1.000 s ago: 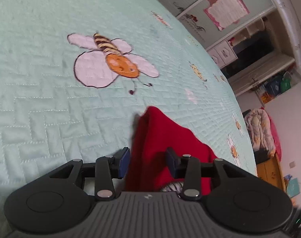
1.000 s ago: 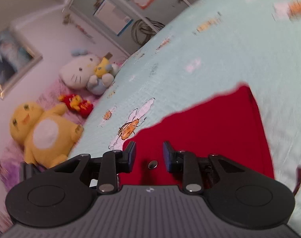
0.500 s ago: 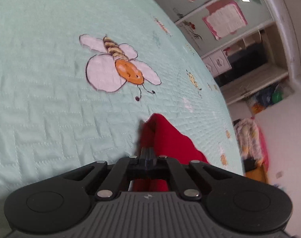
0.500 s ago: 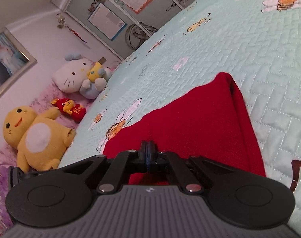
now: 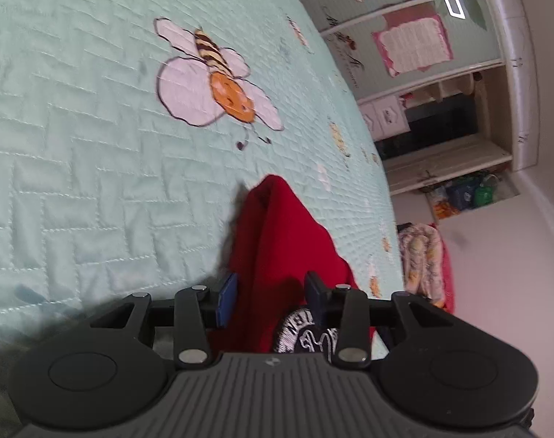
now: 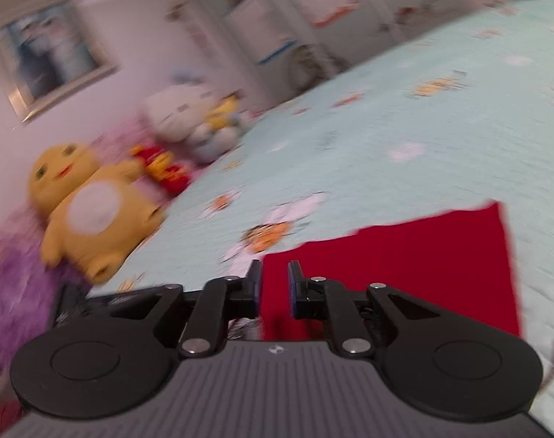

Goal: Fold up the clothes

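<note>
The red shirt (image 5: 277,255) lies on the green bee blanket (image 5: 76,146), flat at one end and bunched into a ridge at the other, likely because it has one fold in it. The left gripper (image 5: 271,297) has just been opening, with red cloth between its pads but not squeezed. The right gripper (image 6: 275,288) has just been opening too, over the flat edge, holding nothing. I think both let go so the fold can rest
</note>
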`<action>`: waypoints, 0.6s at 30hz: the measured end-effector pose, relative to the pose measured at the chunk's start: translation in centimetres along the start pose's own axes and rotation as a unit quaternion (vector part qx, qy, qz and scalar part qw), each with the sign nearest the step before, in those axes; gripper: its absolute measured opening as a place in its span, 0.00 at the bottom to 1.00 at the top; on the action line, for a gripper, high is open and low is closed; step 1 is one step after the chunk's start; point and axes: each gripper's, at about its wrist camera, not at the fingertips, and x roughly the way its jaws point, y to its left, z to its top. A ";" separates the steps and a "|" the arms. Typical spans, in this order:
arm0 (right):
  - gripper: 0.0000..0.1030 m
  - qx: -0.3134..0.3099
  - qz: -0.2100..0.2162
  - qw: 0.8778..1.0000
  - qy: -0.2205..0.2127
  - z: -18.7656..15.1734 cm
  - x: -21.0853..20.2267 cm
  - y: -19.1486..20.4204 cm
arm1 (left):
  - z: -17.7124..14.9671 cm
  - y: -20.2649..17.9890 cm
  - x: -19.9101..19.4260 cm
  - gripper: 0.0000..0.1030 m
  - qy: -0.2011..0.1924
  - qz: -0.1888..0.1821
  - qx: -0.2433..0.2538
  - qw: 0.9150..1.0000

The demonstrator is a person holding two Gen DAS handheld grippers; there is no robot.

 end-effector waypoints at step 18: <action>0.06 -0.095 -0.072 0.993 -0.005 -2.7 2.4 2.0 | -3.8 -6.1 -0.3 0.05 -0.076 0.113 0.235 0.962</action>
